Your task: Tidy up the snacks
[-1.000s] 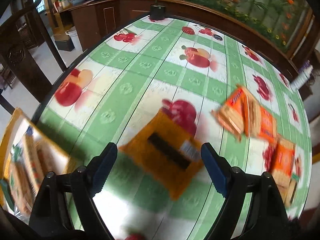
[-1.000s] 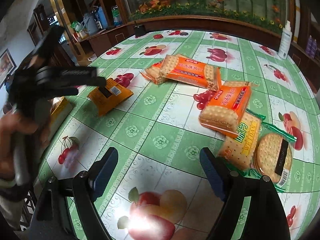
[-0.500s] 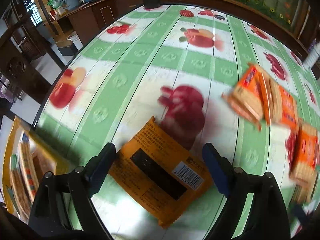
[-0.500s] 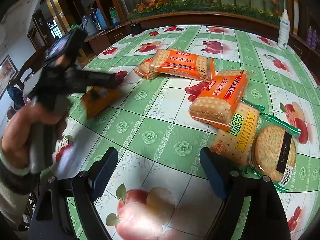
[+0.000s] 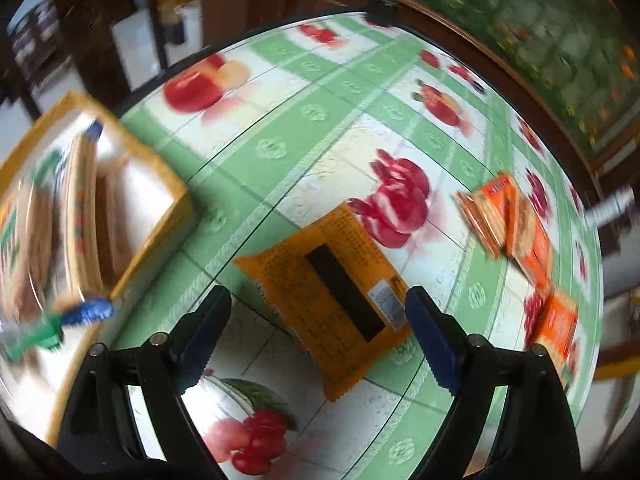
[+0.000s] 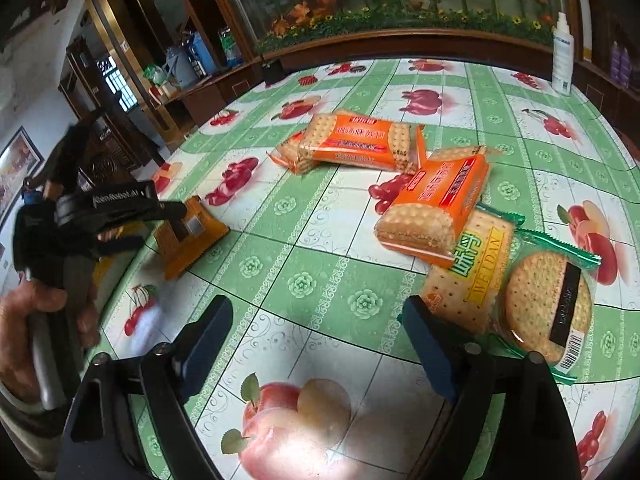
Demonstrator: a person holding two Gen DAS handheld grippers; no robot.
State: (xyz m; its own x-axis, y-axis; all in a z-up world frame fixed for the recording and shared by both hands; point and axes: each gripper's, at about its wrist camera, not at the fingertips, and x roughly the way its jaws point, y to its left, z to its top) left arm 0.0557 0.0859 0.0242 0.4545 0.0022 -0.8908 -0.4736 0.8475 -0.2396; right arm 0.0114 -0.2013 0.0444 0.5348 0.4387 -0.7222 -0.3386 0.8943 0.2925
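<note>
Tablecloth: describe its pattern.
The tablecloth is a green and white check with fruit pictures and small flower motifs, clearest in the right wrist view.

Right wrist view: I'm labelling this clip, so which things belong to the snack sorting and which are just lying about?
Belong:
yellow snack packet
orange cracker packs
green-edged biscuit packs
yellow box
left gripper

Lying about:
white spray bottle
small black object
</note>
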